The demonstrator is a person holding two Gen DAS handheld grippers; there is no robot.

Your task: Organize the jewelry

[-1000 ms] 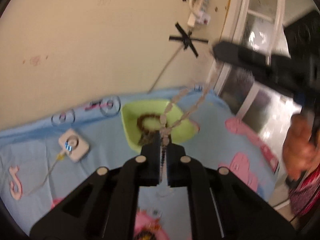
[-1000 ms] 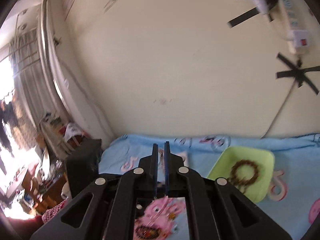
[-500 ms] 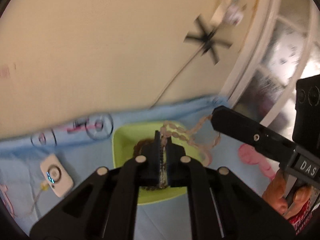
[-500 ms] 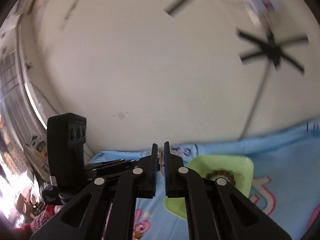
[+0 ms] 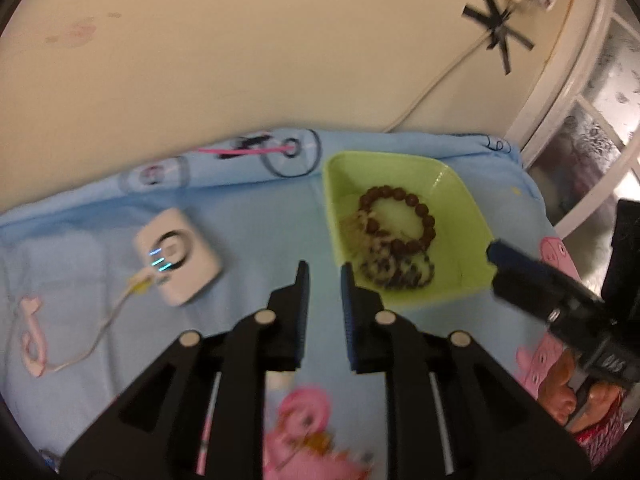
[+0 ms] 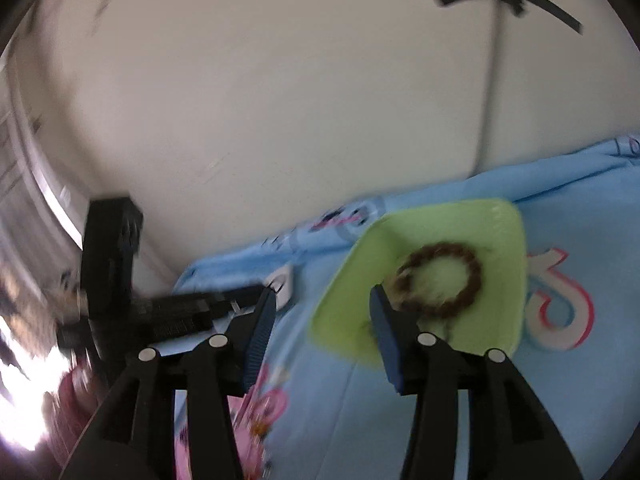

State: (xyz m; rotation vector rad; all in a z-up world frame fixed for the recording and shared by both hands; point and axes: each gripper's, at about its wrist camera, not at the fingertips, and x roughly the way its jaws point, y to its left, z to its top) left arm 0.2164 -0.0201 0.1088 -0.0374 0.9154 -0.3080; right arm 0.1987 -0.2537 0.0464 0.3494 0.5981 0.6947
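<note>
Green tray (image 5: 460, 184) at 1 o'clock on the blue sheet (image 5: 260, 216) holds the beaded bracelets (image 5: 394, 236). Left claw (image 5: 324, 276) and right claw (image 6: 322, 300) are both opening, empty. Judged nearly done; pink card (image 5: 304, 420) at 6 o'clock may remain.
</note>
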